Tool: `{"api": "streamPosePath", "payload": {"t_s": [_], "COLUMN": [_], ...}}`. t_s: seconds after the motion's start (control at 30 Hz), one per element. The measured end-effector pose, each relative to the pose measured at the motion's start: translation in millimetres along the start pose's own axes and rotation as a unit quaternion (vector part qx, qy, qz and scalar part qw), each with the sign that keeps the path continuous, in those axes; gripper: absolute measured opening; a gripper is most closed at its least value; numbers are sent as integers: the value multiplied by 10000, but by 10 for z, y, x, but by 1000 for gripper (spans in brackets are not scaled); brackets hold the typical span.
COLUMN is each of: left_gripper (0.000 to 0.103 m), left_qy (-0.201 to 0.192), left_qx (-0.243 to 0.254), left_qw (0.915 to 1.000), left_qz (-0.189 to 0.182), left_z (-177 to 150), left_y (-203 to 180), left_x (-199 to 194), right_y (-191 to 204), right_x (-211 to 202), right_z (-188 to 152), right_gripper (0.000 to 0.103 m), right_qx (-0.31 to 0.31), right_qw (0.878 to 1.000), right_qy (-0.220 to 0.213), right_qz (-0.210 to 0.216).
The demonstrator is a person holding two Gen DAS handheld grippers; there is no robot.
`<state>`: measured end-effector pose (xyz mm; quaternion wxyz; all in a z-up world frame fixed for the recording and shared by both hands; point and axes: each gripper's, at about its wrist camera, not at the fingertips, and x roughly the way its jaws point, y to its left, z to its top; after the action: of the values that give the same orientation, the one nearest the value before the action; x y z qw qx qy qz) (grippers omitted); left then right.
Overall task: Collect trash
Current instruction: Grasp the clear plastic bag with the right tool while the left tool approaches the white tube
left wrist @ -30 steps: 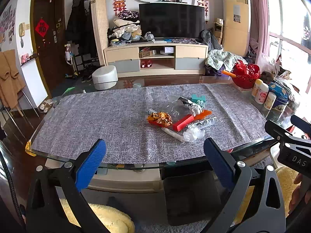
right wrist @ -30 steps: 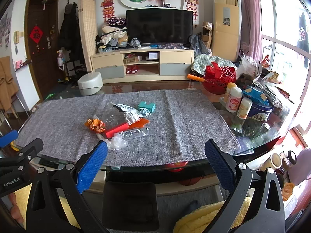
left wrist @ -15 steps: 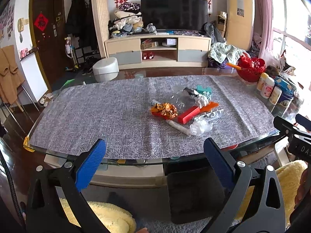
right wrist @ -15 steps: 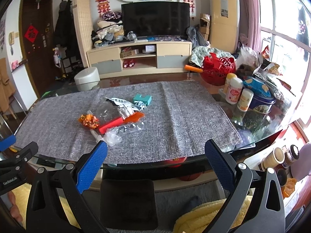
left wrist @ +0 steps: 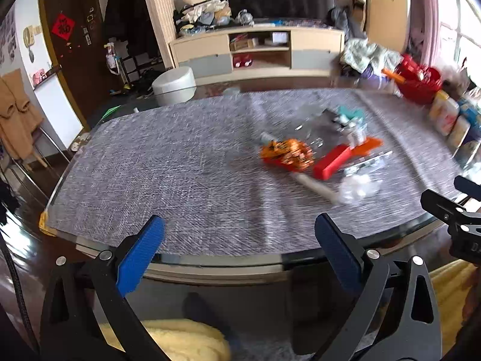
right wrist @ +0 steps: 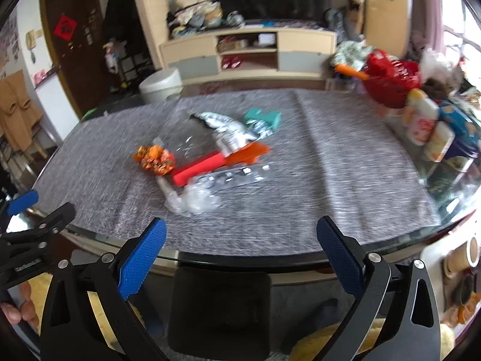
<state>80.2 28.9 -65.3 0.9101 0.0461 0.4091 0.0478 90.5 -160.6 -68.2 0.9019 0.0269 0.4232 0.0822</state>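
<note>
so both wide apart, left gripper (left wrist: 237,240) and right gripper (right wrist: 240,240) low in frame, trash pile (right wrist: 204,156) mid-frame on grey cloth (right wrist: 345,165)

Left wrist view: looking forward between wide-spread blue-padded fingers (left wrist: 141,254) from just off the near rim of the glass-topped table (left wrist: 210,266), slightly downward across the grey woven cloth (left wrist: 168,174). Right wrist view: same direction, from further right along that near rim (right wrist: 240,258). Shared by both: cloth, blurred heap of wrappers (left wrist: 318,156) (right wrist: 207,156), pale wooden TV cabinet (left wrist: 258,51) (right wrist: 249,48), each other's black gripper at frame edge.
</note>
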Motion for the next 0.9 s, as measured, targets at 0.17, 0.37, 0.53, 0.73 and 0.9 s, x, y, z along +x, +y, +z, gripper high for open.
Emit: {"api": "streamPosePath", "payload": {"t_s": [0.17, 0.37, 0.53, 0.73, 0.9], "left_gripper": [95, 94, 94, 94, 94], "left_qy": [266, 462, 598, 654, 741], "left_qx": [59, 159, 148, 263, 312], "left_qw": [9995, 9987, 9976, 9962, 9939], "left_qz": [-140, -150, -319, -521, -755], "left_z": [72, 109, 159, 255, 305], "left_y": [46, 42, 17, -182, -386], "left_x": [284, 533, 672, 805, 910], "right_y": [99, 217, 246, 156, 13], "right_x": [349, 673, 905, 894, 881], "right_z": [87, 134, 117, 171, 276], "right_gripper": [69, 65, 50, 23, 21], "right_qx": [-36, -139, -179, -164, -144], "right_qw": [9989, 9973, 9945, 9936, 9957], "right_qy": [341, 552, 813, 781, 683], "right_qz": [328, 472, 637, 793, 612]}}
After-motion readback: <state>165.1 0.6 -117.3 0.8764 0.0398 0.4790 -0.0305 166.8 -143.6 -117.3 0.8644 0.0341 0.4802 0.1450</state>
